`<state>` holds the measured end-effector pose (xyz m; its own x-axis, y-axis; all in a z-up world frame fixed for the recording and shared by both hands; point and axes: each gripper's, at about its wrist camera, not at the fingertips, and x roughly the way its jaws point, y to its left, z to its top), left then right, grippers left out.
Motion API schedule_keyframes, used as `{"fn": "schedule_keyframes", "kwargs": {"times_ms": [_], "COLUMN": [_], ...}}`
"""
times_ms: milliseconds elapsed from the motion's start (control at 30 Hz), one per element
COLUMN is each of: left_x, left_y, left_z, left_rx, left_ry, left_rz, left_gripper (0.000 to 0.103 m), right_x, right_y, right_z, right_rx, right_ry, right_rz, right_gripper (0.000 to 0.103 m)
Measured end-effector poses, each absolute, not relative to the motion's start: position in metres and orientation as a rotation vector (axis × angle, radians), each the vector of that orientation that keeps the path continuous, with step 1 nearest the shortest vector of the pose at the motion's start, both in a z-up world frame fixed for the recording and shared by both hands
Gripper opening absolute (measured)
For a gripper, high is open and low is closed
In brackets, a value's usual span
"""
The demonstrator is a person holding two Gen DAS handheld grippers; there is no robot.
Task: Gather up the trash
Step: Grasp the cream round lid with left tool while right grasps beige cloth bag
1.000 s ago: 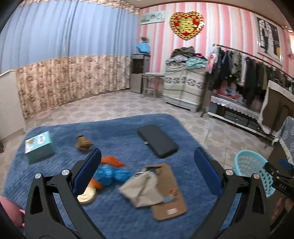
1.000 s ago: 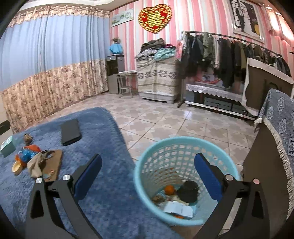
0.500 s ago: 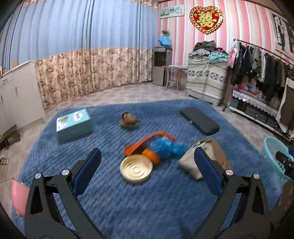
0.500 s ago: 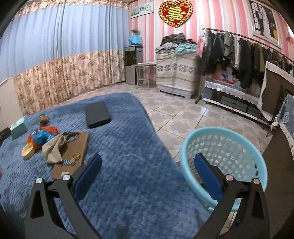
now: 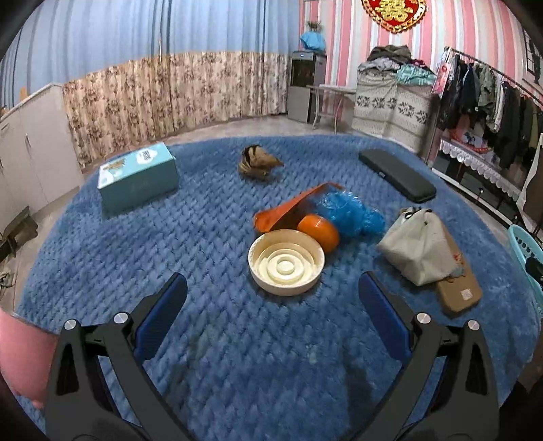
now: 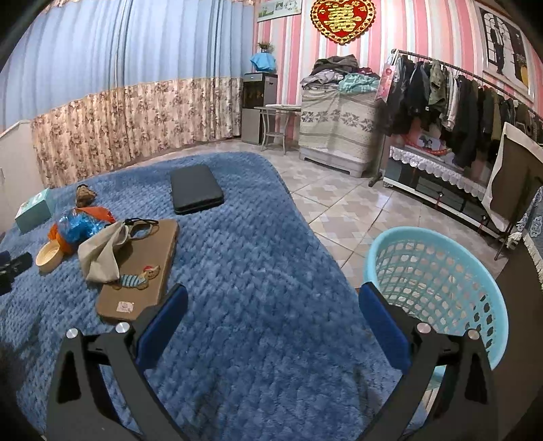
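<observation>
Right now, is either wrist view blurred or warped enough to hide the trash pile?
Left wrist view: cream bowl sharp, beige cloth bag slightly smeared. Right wrist view: crisp, but fisheye bends the blue rug and basket; corners are dark.

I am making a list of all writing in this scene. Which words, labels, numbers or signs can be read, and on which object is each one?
"囍": gold double-happiness character on the red heart wall ornament.
Teal box: printed pictures and a small label on top, too blurred to read.
Brown board: small white sticker near its end, too small to read.
Picture strip high on the wall: unreadable.
</observation>
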<state>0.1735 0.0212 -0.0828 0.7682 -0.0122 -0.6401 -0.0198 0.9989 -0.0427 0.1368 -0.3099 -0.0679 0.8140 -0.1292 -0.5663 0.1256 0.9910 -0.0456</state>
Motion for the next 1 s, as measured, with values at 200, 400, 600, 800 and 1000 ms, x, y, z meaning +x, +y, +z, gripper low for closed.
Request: {"fn": "schedule_keyframes", "kwargs": {"times_ms": [200,400,600,800,1000], "left_x": [0.198,0.219,0.224,0.205,0.182], "left_y": [0.023,0.017,0.018,0.036,0.061], "left_z": [-0.098,-0.108,-0.113,-0.103,-0.09], "left_rx": [-0.09,-0.074,-0.1,-0.098,-0.093], "left_ry": [0.763,0.821,0.843,0.791,0.689], "left_rz": [-0.015,-0.035,-0.051,0.008,0.069], "left_gripper": [0.094,0.084,0.061,0.061,0.061], "right_x": [0.15,0.163,0.175,0.184,0.199], "right_y": [-0.29,-0.265,-0.24,-0.208,-0.185], "right_z": [-0.066,-0.066,-0.072,-0.077,-0.082], "right_rx": [-0.05,-0.062,-0.054,-0.093,-0.078], "right_ry": [0.611,0.625,0.657,0.658,0.672], "right_rz": [-0.093,-0.038,0.002,0.068,0.129], "right_gripper": [0.098,0.098,0.098,0.098,0.098]}}
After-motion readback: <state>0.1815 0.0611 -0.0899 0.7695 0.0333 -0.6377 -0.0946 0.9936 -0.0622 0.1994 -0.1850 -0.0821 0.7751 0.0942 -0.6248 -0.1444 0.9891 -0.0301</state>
